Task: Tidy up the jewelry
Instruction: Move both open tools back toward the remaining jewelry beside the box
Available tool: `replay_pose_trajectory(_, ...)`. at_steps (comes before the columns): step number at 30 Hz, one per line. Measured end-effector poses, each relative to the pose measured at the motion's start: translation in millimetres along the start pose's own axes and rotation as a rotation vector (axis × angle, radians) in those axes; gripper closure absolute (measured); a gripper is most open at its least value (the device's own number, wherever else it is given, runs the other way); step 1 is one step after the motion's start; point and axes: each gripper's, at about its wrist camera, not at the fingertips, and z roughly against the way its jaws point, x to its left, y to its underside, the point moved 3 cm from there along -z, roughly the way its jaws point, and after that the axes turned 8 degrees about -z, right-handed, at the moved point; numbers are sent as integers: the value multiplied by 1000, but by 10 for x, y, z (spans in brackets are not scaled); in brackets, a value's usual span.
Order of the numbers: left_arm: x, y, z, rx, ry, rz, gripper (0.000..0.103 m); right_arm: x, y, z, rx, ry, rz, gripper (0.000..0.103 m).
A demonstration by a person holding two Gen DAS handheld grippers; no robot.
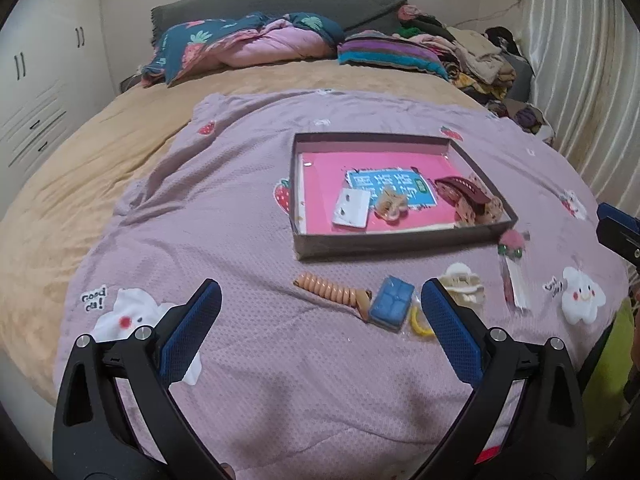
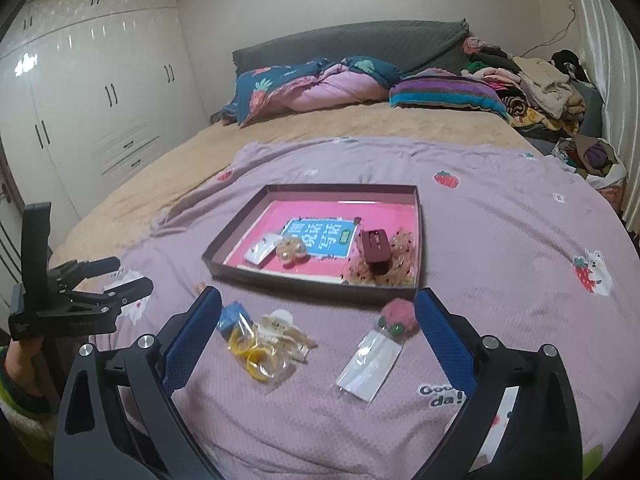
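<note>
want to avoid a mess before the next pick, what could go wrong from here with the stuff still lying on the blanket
1. The yellow rings, cream claw clip and blue box lie bunched together; the open right gripper might drag a neighbour along.
2. The clear packet lies flat on the soft blanket, so fingers may pinch fabric instead.
3. The tray already holds a maroon clip near its right wall; dropping more there could pile up.

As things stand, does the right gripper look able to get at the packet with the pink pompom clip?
Probably yes. The right gripper is open, and the packet with the pink pompom clip lies flat on the purple blanket between its fingers, outside the tray. Nothing covers it.
</note>
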Motion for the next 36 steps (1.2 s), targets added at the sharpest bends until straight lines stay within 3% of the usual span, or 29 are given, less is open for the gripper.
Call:
replay_pose_trajectory(18, -220, 316, -95, 64, 27, -63, 10, -27, 353, -56, 79, 17, 37, 6)
replay_pose_trajectory(28, -326, 484, -257, 119, 76, -84, 10, -66, 669, -181, 164, 25, 56, 6)
replay_pose_trajectory(36, -355, 573, -422, 145, 111, -70, 11, -69, 703, -265, 176, 31, 62, 6)
